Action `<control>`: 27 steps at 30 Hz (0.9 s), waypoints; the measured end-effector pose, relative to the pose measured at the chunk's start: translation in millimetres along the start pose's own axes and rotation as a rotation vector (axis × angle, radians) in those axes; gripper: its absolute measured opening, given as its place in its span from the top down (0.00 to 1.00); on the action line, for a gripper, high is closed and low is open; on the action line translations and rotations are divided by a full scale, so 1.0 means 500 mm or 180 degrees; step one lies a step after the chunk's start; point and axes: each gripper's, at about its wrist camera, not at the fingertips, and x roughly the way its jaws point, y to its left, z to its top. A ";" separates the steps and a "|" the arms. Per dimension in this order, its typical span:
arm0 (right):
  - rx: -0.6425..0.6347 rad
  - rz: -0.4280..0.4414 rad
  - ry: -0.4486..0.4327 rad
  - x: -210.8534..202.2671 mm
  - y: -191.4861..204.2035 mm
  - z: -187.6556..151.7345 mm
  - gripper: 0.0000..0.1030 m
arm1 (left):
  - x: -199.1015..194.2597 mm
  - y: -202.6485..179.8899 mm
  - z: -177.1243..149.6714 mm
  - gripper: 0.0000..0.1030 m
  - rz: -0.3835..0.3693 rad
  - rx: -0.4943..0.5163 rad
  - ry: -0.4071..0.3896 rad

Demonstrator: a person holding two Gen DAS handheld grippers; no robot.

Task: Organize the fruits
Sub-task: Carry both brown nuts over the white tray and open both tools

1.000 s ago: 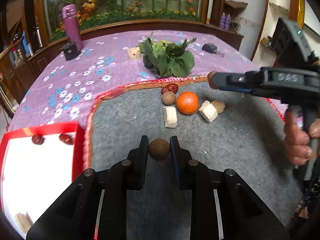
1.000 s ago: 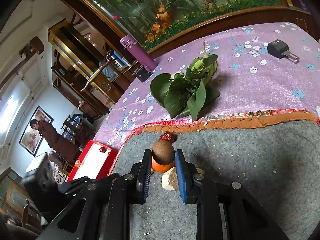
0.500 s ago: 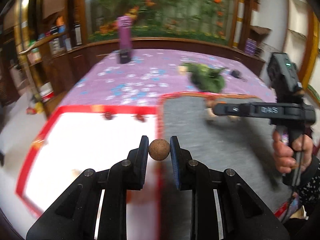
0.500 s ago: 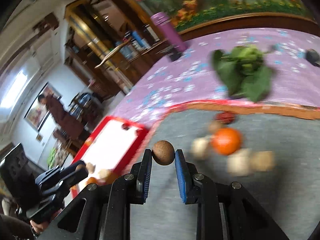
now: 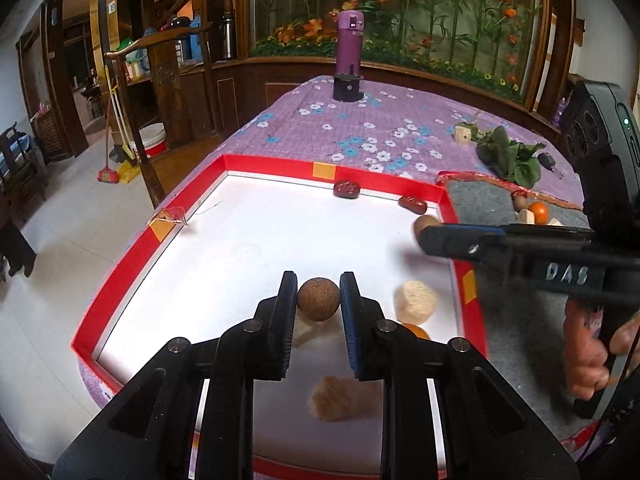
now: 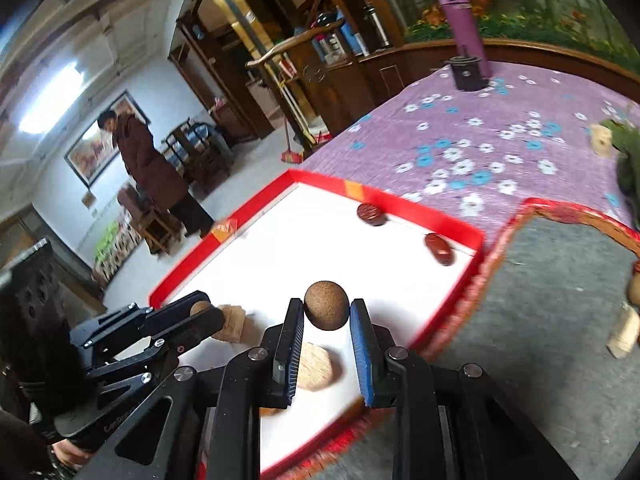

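Note:
My left gripper (image 5: 319, 300) is shut on a round brown fruit (image 5: 319, 299) and holds it above the white floor of the red-rimmed tray (image 5: 276, 166). My right gripper (image 6: 326, 312) is shut on a second round brown fruit (image 6: 326, 305) over the tray's (image 6: 448, 222) near right part. Two dark red dates (image 5: 346, 189) (image 5: 412, 204) lie at the tray's far edge. Pale chunks (image 5: 414, 302) and an orange piece (image 5: 416, 331) lie in the tray below the grippers. On the grey mat (image 5: 476, 198), an orange (image 5: 539, 212) and more pieces remain.
A purple flask (image 5: 349, 42) and a small black box (image 5: 348, 87) stand at the far end of the floral tablecloth. Green leaves (image 5: 510, 156) and a pale cube (image 5: 462, 133) lie at the right. A person (image 6: 148, 168) stands in the room beyond.
Both grippers have swung left from the grey mat to above the tray, each still holding its brown fruit. The tray now fills the middle of both views.

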 end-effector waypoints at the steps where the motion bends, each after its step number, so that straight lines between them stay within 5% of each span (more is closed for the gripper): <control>1: -0.0018 -0.0020 0.0031 0.013 0.006 0.001 0.78 | 0.007 0.004 0.002 0.79 0.0002 -0.0005 0.0013; 10: -0.0104 -0.0112 0.0203 0.058 0.021 0.008 0.76 | 0.028 -0.012 0.014 0.76 0.0140 0.0161 0.0080; 14: 0.0022 0.0023 0.0016 0.030 0.006 0.017 0.65 | 0.006 -0.029 0.019 0.57 0.0206 0.0264 -0.0030; 17: 0.0117 -0.0032 -0.0165 -0.007 -0.018 0.020 0.64 | -0.014 -0.048 0.026 0.54 0.0226 0.0351 -0.0118; 27: 0.0377 -0.0422 -0.0572 -0.215 -0.181 -0.018 0.64 | -0.020 -0.219 0.035 0.44 -0.0255 0.0853 -0.0092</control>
